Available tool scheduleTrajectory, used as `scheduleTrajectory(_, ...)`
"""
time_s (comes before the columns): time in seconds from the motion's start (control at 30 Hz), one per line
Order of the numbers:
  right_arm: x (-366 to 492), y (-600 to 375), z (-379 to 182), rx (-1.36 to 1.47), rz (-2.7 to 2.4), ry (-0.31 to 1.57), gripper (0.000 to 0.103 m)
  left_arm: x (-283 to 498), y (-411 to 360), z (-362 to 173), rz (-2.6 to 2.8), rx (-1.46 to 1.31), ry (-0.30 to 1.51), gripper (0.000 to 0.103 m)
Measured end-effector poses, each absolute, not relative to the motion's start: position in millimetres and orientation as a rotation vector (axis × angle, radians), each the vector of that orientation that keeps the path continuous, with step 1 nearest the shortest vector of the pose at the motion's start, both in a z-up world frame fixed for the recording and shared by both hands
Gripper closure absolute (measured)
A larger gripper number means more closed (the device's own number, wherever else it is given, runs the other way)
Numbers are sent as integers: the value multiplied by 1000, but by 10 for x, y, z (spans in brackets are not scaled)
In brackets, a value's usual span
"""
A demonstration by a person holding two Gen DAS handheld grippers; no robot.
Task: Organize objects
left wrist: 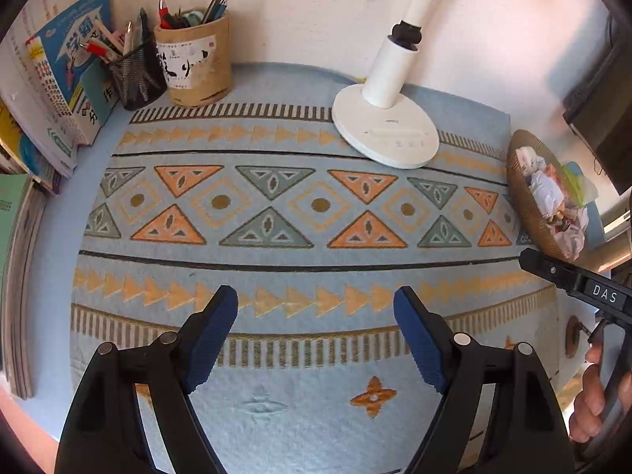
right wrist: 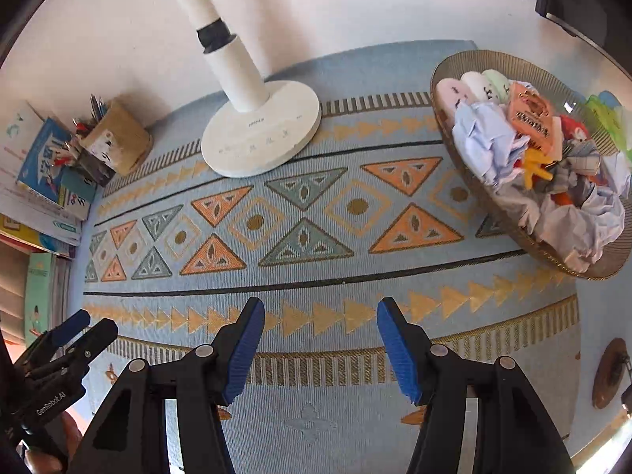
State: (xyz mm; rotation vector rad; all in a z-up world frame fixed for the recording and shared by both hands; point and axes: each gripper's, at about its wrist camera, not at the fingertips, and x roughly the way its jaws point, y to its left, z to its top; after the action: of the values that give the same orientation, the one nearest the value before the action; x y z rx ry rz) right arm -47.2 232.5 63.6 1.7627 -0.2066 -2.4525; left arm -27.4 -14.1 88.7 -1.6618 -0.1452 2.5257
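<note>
My left gripper (left wrist: 316, 308) is open and empty above the patterned blue cloth (left wrist: 276, 395). My right gripper (right wrist: 320, 316) is open and empty above the same cloth (right wrist: 276, 414). A round woven basket (right wrist: 454, 166) at the right holds crumpled paper, small toys and erasers; it also shows at the right edge of the left wrist view (left wrist: 521, 197). Two pen holders stand at the back left: a tan cylinder (left wrist: 197, 67) and a black mesh cup (left wrist: 136, 75), both full of pens. The left gripper's body shows in the right wrist view (right wrist: 59, 351).
A white desk lamp (left wrist: 385, 130) stands on its round base at the back, also in the right wrist view (right wrist: 260, 134). Books (left wrist: 59, 91) lean and stack along the left edge. A white wall runs behind. A dark device (left wrist: 600, 118) sits far right.
</note>
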Motion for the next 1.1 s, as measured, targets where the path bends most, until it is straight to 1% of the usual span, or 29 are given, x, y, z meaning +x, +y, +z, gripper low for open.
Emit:
scheduleTrajectory(0.13, -399, 2114, 327, 1799, -2477, -94, 45, -303, -243, 636, 2545, -1673, -87, 23)
scheduleTrajectory(0.4, -263, 1977, -11, 1749, -2518, 9, 45, -238, -454, 273, 2640, -1698, -133, 23)
scheduleTrajectory(0.5, -202, 1909, -30, 1643, -2578, 88, 43, -205, -495, 172, 2670, -1687, -107, 23)
scheduleTrajectory(0.53, -189, 1893, -37, 1616, -2600, 110, 39, -200, -502, 135, 2677, -1685, -98, 23)
scheduleTrajectory(0.6, -184, 1926, -59, 1605, -2634, 81, 25, -178, -490, 97, 2711, -1658, -69, 23)
scheduleTrajectory(0.67, -195, 2023, -115, 1632, -2684, 28, 0, -162, -449, 77, 2730, -1622, -24, 21)
scheduleTrajectory(0.7, -188, 2086, -123, 1623, -2703, -13, 0, -148, -440, 68, 2739, -1598, -16, 18)
scheduleTrajectory(0.73, -175, 2104, -123, 1616, -2717, -11, 0, -140, -449, 53, 2744, -1584, -26, 11)
scheduleTrajectory(0.8, -159, 2102, -124, 1578, -2728, 12, 0, -137, -467, 8, 2762, -1582, -33, 0)
scheduleTrajectory(0.93, -34, 2101, -154, 1423, -2788, 26, 0, -55, -469, -12, 2839, -1463, -38, 0)
scheduleTrajectory(1.1, -34, 2102, -152, 1421, -2789, 24, 0, -56, -483, -12, 2853, -1455, -51, 0)
